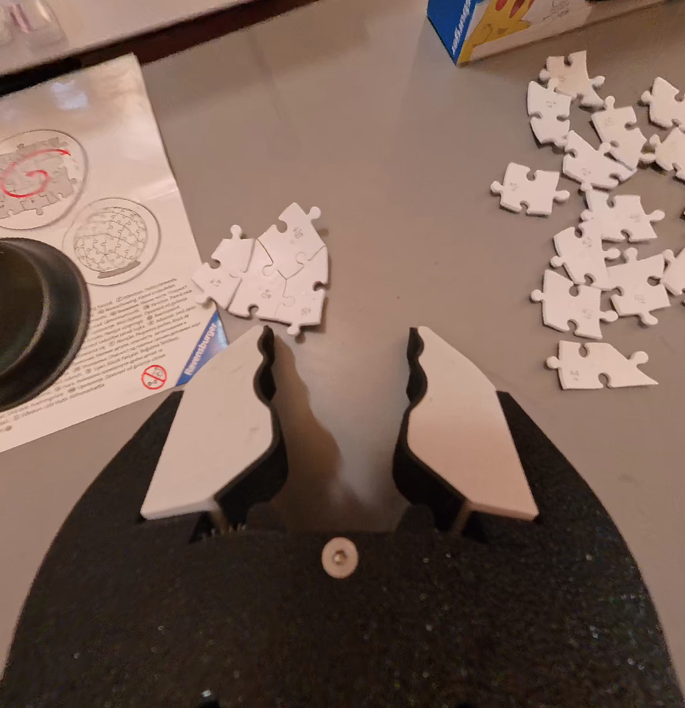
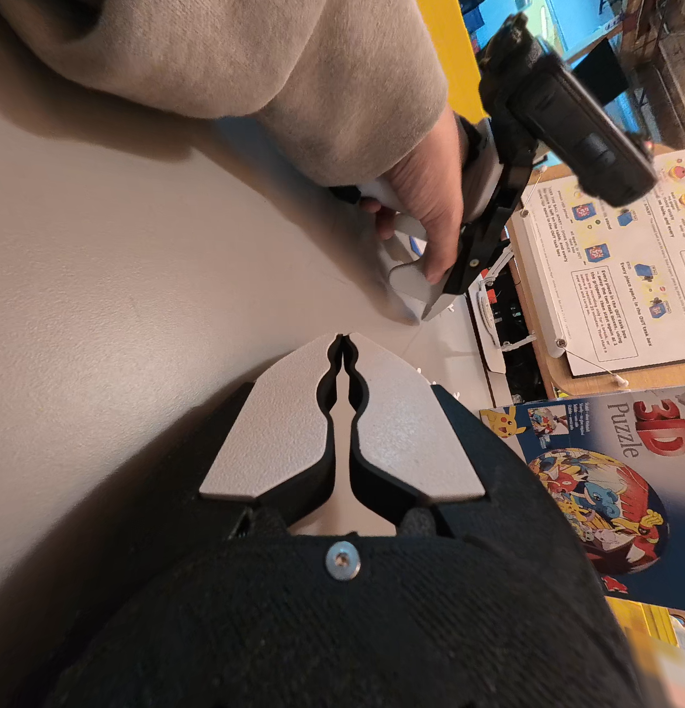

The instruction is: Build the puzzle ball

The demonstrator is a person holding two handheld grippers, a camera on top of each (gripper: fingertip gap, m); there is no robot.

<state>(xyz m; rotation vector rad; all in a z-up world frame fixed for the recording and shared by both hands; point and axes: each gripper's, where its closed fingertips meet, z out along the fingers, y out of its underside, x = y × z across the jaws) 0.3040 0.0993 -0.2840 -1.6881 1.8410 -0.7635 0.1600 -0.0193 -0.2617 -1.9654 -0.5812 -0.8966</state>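
In the left wrist view the left gripper (image 1: 339,333) is seen with its white, black-lined fingers spread wide and nothing between them, low over the grey tabletop (image 1: 371,134). The joined cluster of white, curved puzzle pieces (image 1: 268,274) lies flat just ahead of the left fingertip (image 1: 265,332), a little left of the frame's centre. Its long axis is judged to run from the lower left to the upper right of the frame, slantwise to the open gap. A scattered heap of loose white puzzle pieces (image 1: 605,214) is spread at the right of the frame, well apart from the cluster. The black round stand (image 1: 45,318) rests on the printed instruction sheet (image 1: 114,126) at the left edge.

In the right wrist view the right gripper (image 2: 343,337) is shown pressed together and empty, turned away from the pieces. The left gripper is therefore judged the nearer; a small shift to the left is called for to straddle the cluster.
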